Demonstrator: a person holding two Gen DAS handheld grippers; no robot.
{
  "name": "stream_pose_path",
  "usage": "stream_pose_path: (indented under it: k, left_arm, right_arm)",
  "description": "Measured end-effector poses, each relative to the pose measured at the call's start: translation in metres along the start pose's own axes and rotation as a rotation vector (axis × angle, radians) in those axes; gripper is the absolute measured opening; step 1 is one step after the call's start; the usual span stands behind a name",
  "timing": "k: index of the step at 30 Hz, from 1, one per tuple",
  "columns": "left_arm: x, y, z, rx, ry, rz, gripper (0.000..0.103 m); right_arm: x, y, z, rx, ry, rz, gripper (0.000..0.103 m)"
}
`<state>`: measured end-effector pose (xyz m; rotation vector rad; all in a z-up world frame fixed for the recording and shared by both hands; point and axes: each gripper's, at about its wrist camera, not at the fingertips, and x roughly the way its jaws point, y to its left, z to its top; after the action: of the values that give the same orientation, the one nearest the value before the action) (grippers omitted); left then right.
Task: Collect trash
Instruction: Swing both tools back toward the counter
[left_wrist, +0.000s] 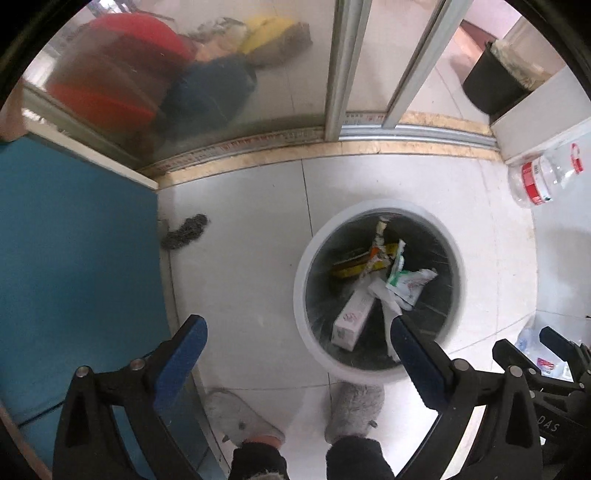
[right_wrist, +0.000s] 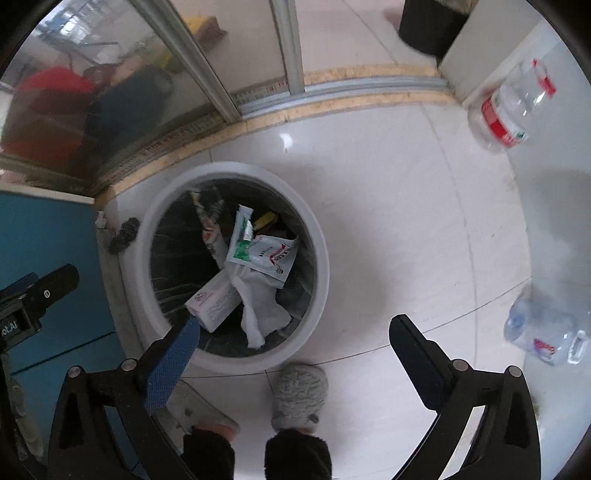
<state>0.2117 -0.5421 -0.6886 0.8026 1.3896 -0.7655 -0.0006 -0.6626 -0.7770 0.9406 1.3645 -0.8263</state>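
I looked down on a white tiled floor (right_wrist: 388, 229) with thin grout lines. A round bin with a white rim (right_wrist: 321, 258) stood directly on it, near the threshold strip of a sliding glass door (left_wrist: 424, 147). A dark grey scrubbing pad (left_wrist: 188, 230) lay on the tiles left of the bin, close to a blue cabinet (left_wrist: 74, 258). Two clear plastic bottles lay on their sides to the right: one with a red label (right_wrist: 506, 114) near the wall, another (right_wrist: 546, 332) nearer me. A black bin (left_wrist: 491, 81) stood beyond the threshold. Two grey slippers (right_wrist: 299, 395) stood just beside the white-rimmed bin.
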Motion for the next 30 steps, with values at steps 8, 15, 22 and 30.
stream_pose_path:
  k: [8,15,22,30]
  left_arm:
    - [-0.106,-0.005,-0.033,0.011,-0.054,-0.014,0.102]
    - [-0.214,-0.012,-0.062,0.020,-0.098,-0.035,0.102]
    - [-0.311,-0.011,-0.088,0.030,-0.133,-0.072,0.102]
    - [-0.397,0.003,-0.107,0.033,-0.192,-0.114,0.102]
  right_arm:
    - [-0.111,0.011,-0.033,-0.018,-0.097,-0.013,0.103]
    - [-0.231,0.010,-0.073,-0.008,-0.164,-0.002,0.103]
    - [-0.358,0.009,-0.109,-0.021,-0.243,0.001,0.103]
    - [-0.464,0.013,-0.138,-0.002,-0.294,0.017,0.103]
